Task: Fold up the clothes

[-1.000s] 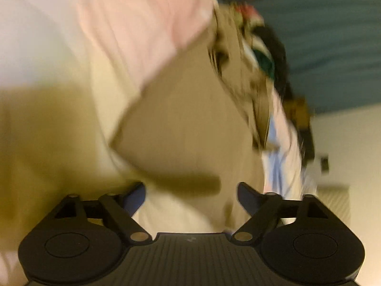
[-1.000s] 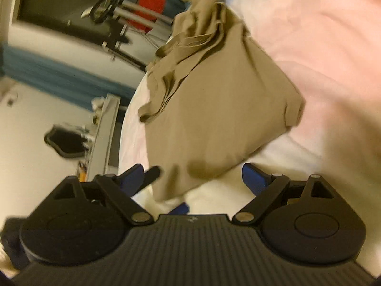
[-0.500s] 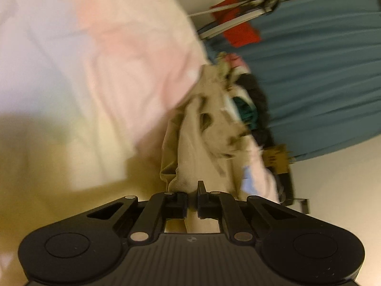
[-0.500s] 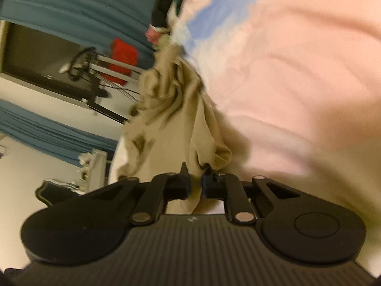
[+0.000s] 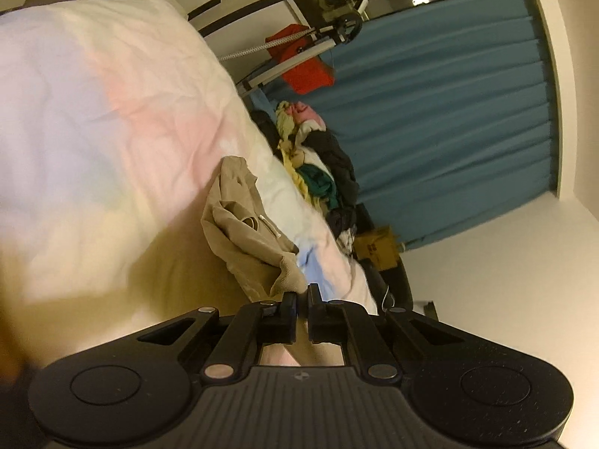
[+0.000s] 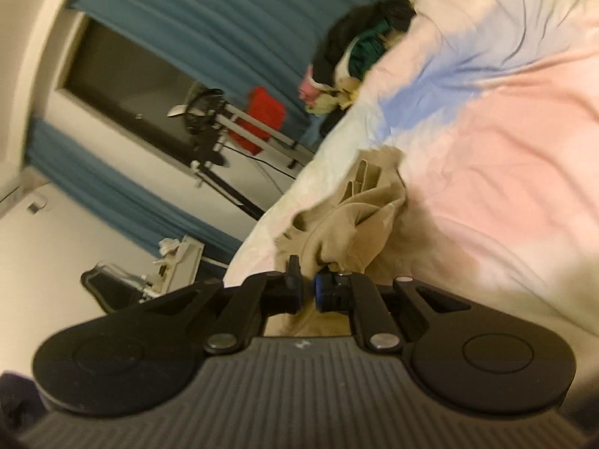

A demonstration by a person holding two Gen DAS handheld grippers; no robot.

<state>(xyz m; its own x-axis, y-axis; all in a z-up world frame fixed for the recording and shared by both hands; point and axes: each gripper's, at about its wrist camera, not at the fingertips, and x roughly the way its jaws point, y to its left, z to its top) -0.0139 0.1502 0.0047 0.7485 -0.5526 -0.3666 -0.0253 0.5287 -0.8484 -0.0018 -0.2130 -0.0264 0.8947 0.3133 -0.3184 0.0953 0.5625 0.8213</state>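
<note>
A tan garment (image 5: 247,239) lies bunched on the pastel bedspread (image 5: 112,119). My left gripper (image 5: 302,297) is shut on a ribbed edge of the tan garment, which trails away from the fingers. In the right wrist view the same tan garment (image 6: 355,217) hangs crumpled in front of my right gripper (image 6: 307,280), which is shut on its fabric. The cloth runs between the closed fingers and under the gripper body. The rest of the garment rests on the bedspread (image 6: 486,142).
A heap of mixed clothes (image 5: 318,172) sits at the far edge of the bed, also in the right wrist view (image 6: 355,48). Behind are blue curtains (image 5: 449,131), a drying rack with a red item (image 5: 307,67) and a cardboard box (image 5: 378,250).
Both grippers went from open over the spread tan garment to shut on it. The garment has bunched up and both grippers have pulled back with it.
</note>
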